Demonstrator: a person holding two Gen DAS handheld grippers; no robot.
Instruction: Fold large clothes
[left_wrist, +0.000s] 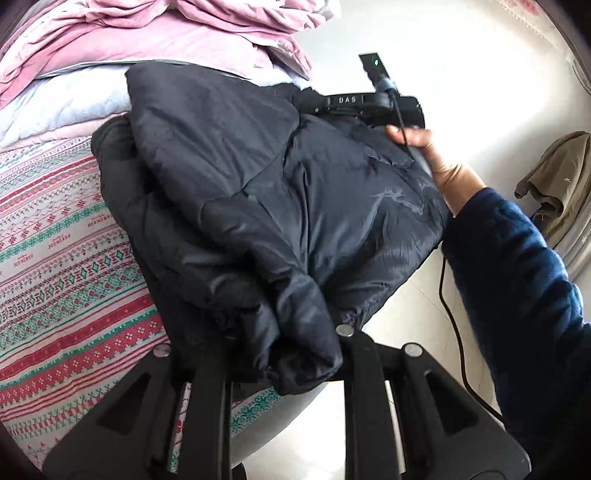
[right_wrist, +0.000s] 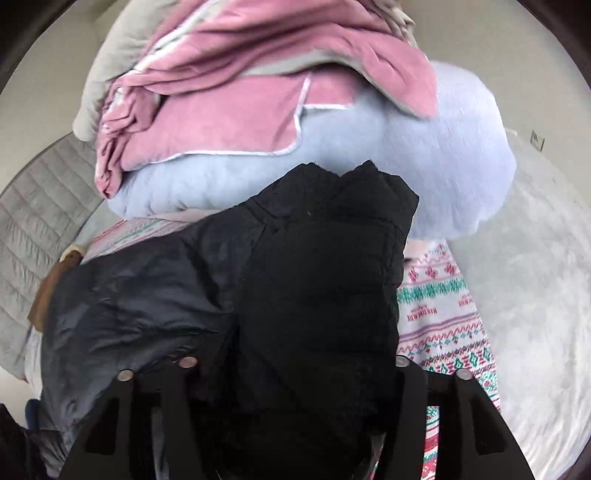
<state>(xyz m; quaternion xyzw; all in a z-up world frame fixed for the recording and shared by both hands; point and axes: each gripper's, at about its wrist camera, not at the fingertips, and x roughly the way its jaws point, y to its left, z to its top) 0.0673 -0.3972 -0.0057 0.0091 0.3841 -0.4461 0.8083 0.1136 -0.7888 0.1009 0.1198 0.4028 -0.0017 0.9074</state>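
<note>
A: Your left gripper (left_wrist: 284, 354) has its 2 black fingers drawn close, pinching a puffy hem of the dark jacket (left_wrist: 280, 206), gathered at a drawstring edge. The slick, quilted bundle bulges straight ahead of it on the patterned bedsheet (left_wrist: 62, 258), a woven cotton with red and green bands.

B: And your right gripper (right_wrist: 291, 373)?

A: Its jaws stand fairly wide around a thick matte black fold of the same jacket; whether the pads press on it I cannot tell, since the cloth hides them. Shinier navy lining lies left of that tool.

B: Beyond both?

A: A soft pale-blue fleece blanket (right_wrist: 424, 162) under crumpled pink bedding (right_wrist: 221, 96). Your right hand (left_wrist: 436, 158), in a fuzzy navy sleeve (left_wrist: 517, 266), grips the handle.
</note>
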